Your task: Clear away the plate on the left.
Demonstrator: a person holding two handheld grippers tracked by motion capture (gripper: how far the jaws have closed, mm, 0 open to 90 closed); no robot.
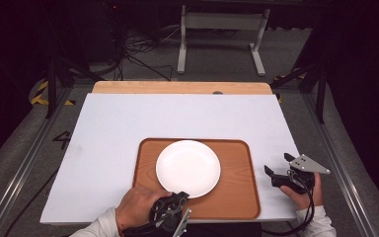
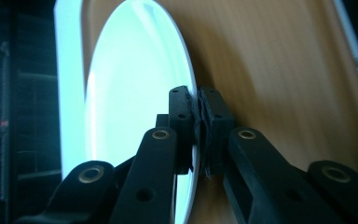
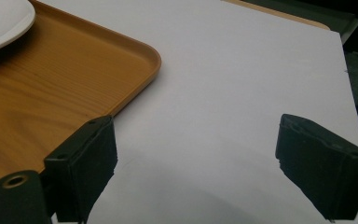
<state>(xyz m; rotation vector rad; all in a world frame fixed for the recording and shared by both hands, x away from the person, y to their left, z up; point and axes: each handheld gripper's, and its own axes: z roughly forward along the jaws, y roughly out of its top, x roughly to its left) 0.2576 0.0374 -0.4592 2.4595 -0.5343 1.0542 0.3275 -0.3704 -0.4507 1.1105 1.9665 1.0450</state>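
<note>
A white board (image 1: 128, 123) covers most of a light wooden table (image 1: 177, 87), whose bare far edge shows along the back. Around it lie grey carpet and metal floor rails, with black-and-yellow tape at the far left, a tangle of cables behind the table's left end, and the white legs of a stand (image 1: 222, 34) in the middle distance. The room beyond is dark.

On the board, near the person's edge, sits a wooden tray (image 1: 237, 168) with rounded corners and a low raised rim. In its left-centre part lies a white plate (image 1: 188, 168), flat on the tray floor; nothing lies on the plate.

At the lower left, the left hand (image 1: 135, 207) brings the left gripper (image 1: 180, 197) up to the plate's near rim. In the left gripper view its jaws are pinched together on that rim, one pad above and one below the plate's edge (image 2: 140, 93). Whether the rim is lifted off the tray is hard to judge from here; the high view suggests it rests flat.

At the right, the right gripper (image 1: 280, 167) is held over the bare board just beside the tray's right edge, its jaws spread wide with nothing between them; its own view shows the tray corner (image 3: 140, 51) to the left.
</note>
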